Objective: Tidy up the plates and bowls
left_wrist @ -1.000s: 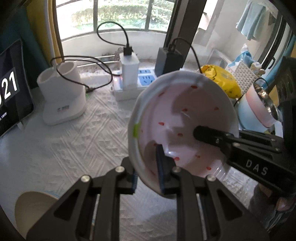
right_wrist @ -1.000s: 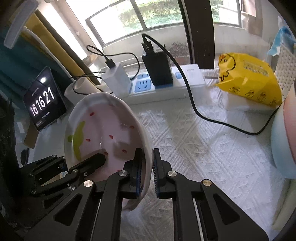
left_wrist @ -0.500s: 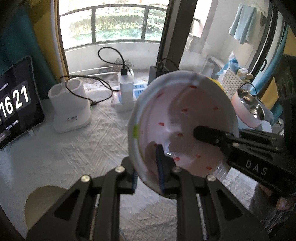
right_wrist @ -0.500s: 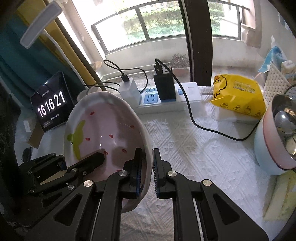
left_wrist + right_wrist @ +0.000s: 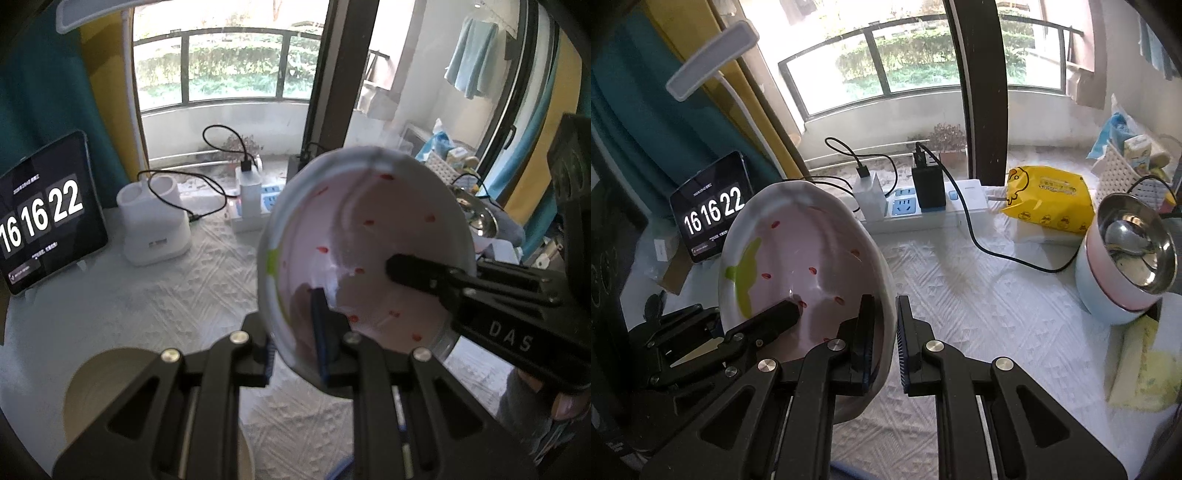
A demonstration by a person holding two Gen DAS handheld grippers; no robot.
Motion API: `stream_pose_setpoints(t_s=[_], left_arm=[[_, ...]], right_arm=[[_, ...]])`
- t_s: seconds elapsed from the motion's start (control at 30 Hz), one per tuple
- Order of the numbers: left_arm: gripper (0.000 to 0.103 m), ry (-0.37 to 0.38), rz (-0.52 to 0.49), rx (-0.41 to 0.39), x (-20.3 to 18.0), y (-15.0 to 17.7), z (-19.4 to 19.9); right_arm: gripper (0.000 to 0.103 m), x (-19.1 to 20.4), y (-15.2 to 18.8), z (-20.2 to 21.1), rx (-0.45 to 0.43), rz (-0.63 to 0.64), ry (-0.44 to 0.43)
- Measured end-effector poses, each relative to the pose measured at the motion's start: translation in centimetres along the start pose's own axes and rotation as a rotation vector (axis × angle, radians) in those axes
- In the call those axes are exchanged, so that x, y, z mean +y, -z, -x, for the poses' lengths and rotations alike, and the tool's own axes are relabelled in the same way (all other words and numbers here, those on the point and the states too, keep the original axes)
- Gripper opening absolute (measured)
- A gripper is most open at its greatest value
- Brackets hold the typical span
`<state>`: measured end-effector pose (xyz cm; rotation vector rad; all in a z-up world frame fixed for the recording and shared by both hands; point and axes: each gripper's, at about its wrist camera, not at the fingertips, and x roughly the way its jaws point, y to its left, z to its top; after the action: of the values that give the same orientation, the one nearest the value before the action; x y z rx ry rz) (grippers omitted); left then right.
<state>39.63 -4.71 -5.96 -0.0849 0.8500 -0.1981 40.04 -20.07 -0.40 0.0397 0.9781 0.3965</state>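
A pink bowl (image 5: pixel 369 251) with red specks and a green leaf mark is held above the counter (image 5: pixel 979 295) by both grippers, its hollow tilted toward the cameras. Its near rim is clamped between the jaws of the left gripper (image 5: pixel 295 332), one finger inside and one outside. The opposite rim is pinched by the jaws of the right gripper (image 5: pixel 884 332). A stack of steel-lined bowls (image 5: pixel 1126 254) is seen at the right of the counter, well apart. A tablet clock (image 5: pixel 711 212) is propped at the left.
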Motion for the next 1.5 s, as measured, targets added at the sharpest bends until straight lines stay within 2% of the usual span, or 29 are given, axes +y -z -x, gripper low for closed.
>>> stream_pose_setpoints(t_s=[1.0, 1.5], left_arm=[[0.018, 0.029, -0.021, -0.049, -0.4, 4.0, 5.9], [0.018, 0.043, -0.037, -0.033, -1.5, 6.6, 7.4]], right_arm=[[0.012, 3.1, 4.6, 6.2, -0.043, 0.008, 0.012], [0.012, 3.3, 8.2, 8.0, -0.035, -0.021, 0.015]])
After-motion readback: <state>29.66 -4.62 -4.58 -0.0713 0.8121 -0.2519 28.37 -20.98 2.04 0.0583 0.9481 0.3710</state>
